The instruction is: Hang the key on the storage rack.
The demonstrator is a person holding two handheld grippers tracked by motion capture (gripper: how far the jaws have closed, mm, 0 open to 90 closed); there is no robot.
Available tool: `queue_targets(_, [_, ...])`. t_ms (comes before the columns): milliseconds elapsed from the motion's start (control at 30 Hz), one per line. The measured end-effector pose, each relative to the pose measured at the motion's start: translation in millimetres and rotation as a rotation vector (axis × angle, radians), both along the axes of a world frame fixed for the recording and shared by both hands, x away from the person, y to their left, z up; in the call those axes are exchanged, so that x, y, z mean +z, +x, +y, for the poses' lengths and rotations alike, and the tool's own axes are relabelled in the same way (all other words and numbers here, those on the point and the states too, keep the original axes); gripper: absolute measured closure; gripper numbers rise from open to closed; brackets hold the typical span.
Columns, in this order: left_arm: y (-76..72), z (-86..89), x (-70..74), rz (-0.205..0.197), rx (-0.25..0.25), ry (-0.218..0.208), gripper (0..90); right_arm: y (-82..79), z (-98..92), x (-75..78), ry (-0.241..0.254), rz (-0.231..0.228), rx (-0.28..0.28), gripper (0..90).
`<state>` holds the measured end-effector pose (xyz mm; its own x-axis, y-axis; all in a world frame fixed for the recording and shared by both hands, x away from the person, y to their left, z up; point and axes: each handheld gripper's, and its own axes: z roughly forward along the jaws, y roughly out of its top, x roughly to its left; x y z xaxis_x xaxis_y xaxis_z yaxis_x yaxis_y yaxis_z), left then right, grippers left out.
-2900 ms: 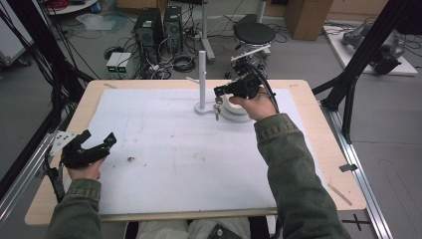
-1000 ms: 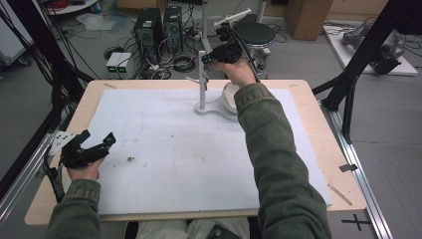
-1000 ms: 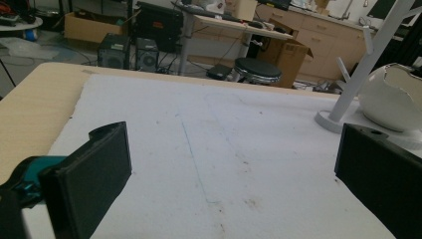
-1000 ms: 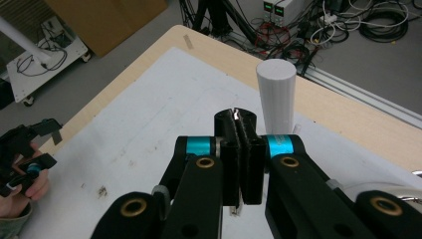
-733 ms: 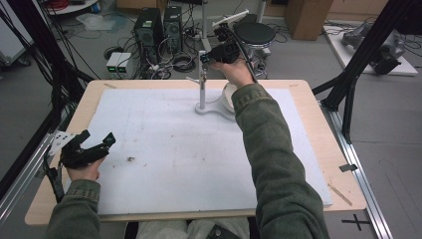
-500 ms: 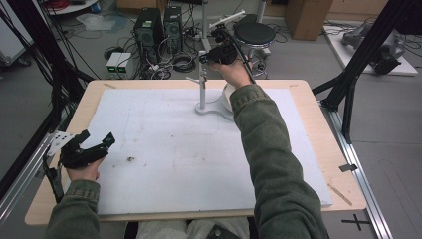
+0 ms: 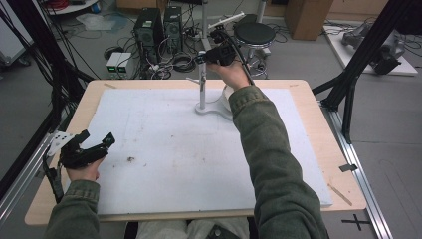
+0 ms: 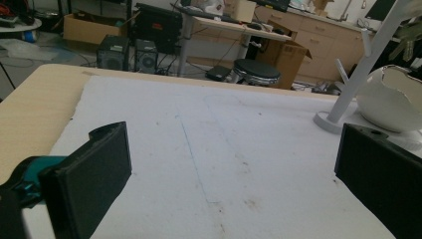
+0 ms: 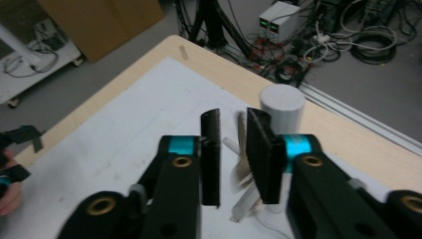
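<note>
My right gripper [image 9: 234, 159] is just cracking its jaws open around the keys [image 9: 242, 172] by the white stand [image 7: 201, 74]; left gripper [image 8: 234, 184] is sitting wide open, empty.

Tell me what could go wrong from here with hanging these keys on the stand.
1. The right gripper has just been opening its jaws with the keys blurred between them. Whether they sit over a peg can't be told, so they may drop to the table.
2. That gripper is close to the top of the slim stand. Pulling back carelessly could tip it toward the cracked bowl beside its base.
</note>
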<state>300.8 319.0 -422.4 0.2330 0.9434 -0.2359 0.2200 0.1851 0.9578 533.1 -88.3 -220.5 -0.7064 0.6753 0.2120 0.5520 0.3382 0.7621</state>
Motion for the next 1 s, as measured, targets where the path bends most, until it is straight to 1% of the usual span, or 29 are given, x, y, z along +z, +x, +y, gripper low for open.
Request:
queue_targets(67, [-0.1, -0.4, 0.0, 0.000, -0.003, -0.001, 1.7, -1.9, 0.1, 1.9, 0.006, -0.009, 0.016, 65.3])
queue_targets(100, [-0.2, -0.5, 0.1, 0.001, -0.004, 0.000, 1.7, -3.0, 0.1, 2.6, 0.009, -0.010, 0.026, 59.0])
queue_targets(167, [-0.3, -0.7, 0.1, 0.001, -0.005, 0.003, 1.7, -4.7, 0.4, 3.1, 0.003, -0.010, 0.038, 52.3])
queue_targets(233, [-0.2, -0.7, 0.0, -0.001, -0.005, 0.000, 1.7, -7.2, 0.6, 3.7, -0.015, -0.011, 0.042, 44.2])
queue_targets(267, [0.0, -0.7, 0.0, 0.000, -0.004, -0.001, 1.7, -9.2, 0.1, 4.3, -0.013, -0.008, 0.051, 40.3])
queue_targets(300, [0.2, -0.6, -0.1, 0.000, -0.004, -0.001, 1.7, -11.6, -0.9, 4.5, -0.002, -0.020, 0.058, 35.1])
queue_targets(333, [0.4, -0.5, -0.3, 0.002, -0.005, 0.000, 1.7, -15.6, -2.1, 4.9, 0.007, -0.037, 0.060, 27.7])
queue_targets(367, [0.6, -0.6, -0.5, 0.003, -0.006, 0.000, 1.7, -18.3, -2.8, 5.3, 0.004, -0.051, 0.059, 24.3])
queue_targets(400, [0.7, -0.6, -0.6, 0.005, -0.008, 0.002, 1.7, -22.0, -4.1, 5.7, -0.006, -0.071, 0.054, 19.1])
queue_targets(433, [0.9, -0.8, -0.6, 0.005, -0.010, 0.003, 1.7, -25.0, -5.3, 5.9, -0.016, -0.092, 0.046, 16.3])
queue_targets(467, [1.0, -1.2, -0.7, 0.003, -0.011, 0.002, 1.7, -27.3, -7.0, 6.3, -0.027, -0.099, 0.038, 11.3])
queue_targets(500, [0.9, -1.5, -0.6, 0.003, -0.011, 0.002, 1.7, -29.0, -9.0, 6.2, -0.034, -0.102, 0.018, 9.4])
queue_targets(533, [0.9, -1.7, -0.5, 0.004, -0.011, 0.002, 1.7, -29.9, -11.5, 6.4, -0.031, -0.091, 0.005, 6.3])
queue_targets(567, [0.9, -1.7, -0.5, 0.003, -0.011, 0.001, 1.7, -30.2, -13.3, 6.4, -0.027, -0.071, -0.011, 0.5])
queue_targets(600, [1.1, -1.6, -0.5, 0.003, -0.010, 0.001, 1.7, -30.1, -15.4, 6.6, -0.019, -0.051, -0.020, 0.5])
queue_targets(667, [1.2, -1.3, -0.5, 0.005, -0.008, 0.002, 1.7, -30.6, -19.1, 7.7, -0.011, -0.031, -0.033, 0.5])
queue_targets(767, [0.5, -0.5, 0.0, 0.005, -0.002, 0.001, 1.7, -32.2, -23.0, 9.4, -0.018, -0.036, -0.030, 0.5])
queue_targets(900, [-0.6, 0.2, 0.2, 0.006, 0.002, 0.005, 1.7, -35.6, -26.4, 10.5, -0.051, -0.047, -0.040, 0.5])
queue_targets(933, [-0.7, 0.2, 0.2, 0.006, 0.001, 0.006, 1.7, -37.5, -27.0, 11.0, -0.064, -0.048, -0.051, 0.5])
queue_targets(967, [-0.9, 0.0, 0.3, 0.006, 0.000, 0.009, 1.7, -38.1, -28.0, 11.1, -0.070, -0.059, -0.053, 0.5])
queue_targets(1000, [-1.0, -0.1, 0.4, 0.006, 0.000, 0.010, 1.7, -40.1, -29.7, 11.1, -0.063, -0.061, -0.060, 0.6])
